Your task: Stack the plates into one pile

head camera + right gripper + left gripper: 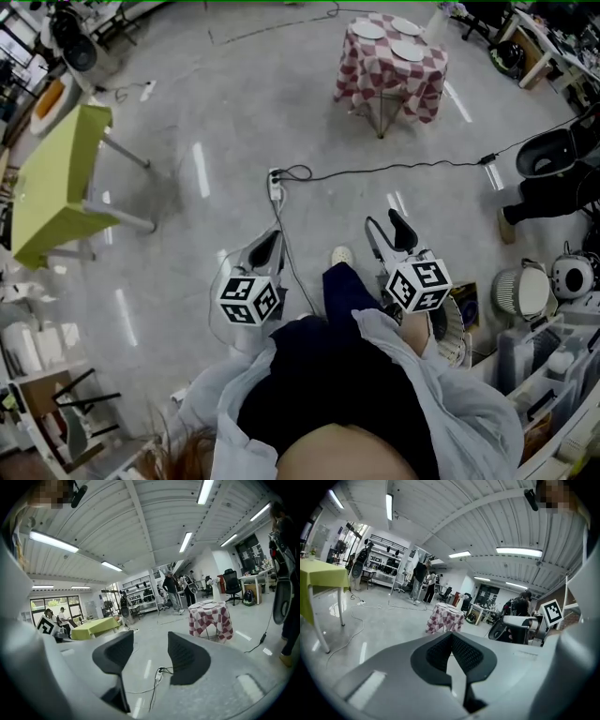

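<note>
Three white plates lie apart on a small table with a red-and-white checked cloth (389, 70) far across the floor: one at the left (367, 30), one at the back (406, 26), one nearer (409, 50). Both grippers are held out in front of the person, well short of that table. My left gripper (273, 241) is shut with nothing between its jaws, which meet in the left gripper view (452, 638). My right gripper (387, 228) stands open and empty (150, 653). The checked table (211, 618) with its plates (207, 605) shows ahead in the right gripper view.
A yellow-green table (56, 178) stands at the left. A power strip (275, 185) and its black cable lie on the grey floor between me and the checked table. A seated person's legs (544, 197), fans (520, 291) and bins crowd the right side.
</note>
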{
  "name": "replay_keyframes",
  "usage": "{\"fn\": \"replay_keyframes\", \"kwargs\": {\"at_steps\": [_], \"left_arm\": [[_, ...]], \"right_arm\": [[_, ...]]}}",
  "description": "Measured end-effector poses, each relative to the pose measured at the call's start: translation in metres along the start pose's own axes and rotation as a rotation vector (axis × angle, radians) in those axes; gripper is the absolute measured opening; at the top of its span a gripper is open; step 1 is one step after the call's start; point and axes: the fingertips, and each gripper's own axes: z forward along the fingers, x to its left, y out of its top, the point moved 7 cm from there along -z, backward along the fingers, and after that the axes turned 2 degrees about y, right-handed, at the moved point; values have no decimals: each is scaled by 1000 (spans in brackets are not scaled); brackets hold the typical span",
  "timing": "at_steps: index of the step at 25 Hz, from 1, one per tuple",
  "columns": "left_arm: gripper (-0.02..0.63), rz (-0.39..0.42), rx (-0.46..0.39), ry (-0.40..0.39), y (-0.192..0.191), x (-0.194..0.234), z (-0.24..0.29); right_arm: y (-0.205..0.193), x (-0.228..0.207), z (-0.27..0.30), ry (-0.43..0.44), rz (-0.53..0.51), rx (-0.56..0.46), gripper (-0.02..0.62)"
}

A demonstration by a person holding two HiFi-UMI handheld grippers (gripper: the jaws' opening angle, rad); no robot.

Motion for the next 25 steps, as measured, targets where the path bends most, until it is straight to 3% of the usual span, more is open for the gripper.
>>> {"fn": "replay_keyframes", "kwargs": {"at_steps": [6,14,25], "left_arm": [[14,2,-49,20,46,10,82],[14,-21,-66,73,75,15,152],[14,-31,-43,124,68,23,177]], "right_arm": [[43,-71,58,-3,-34,-12,225],[77,-134,101,16,-36,14,224],[83,-159,143,50,-22,59,224]]}}
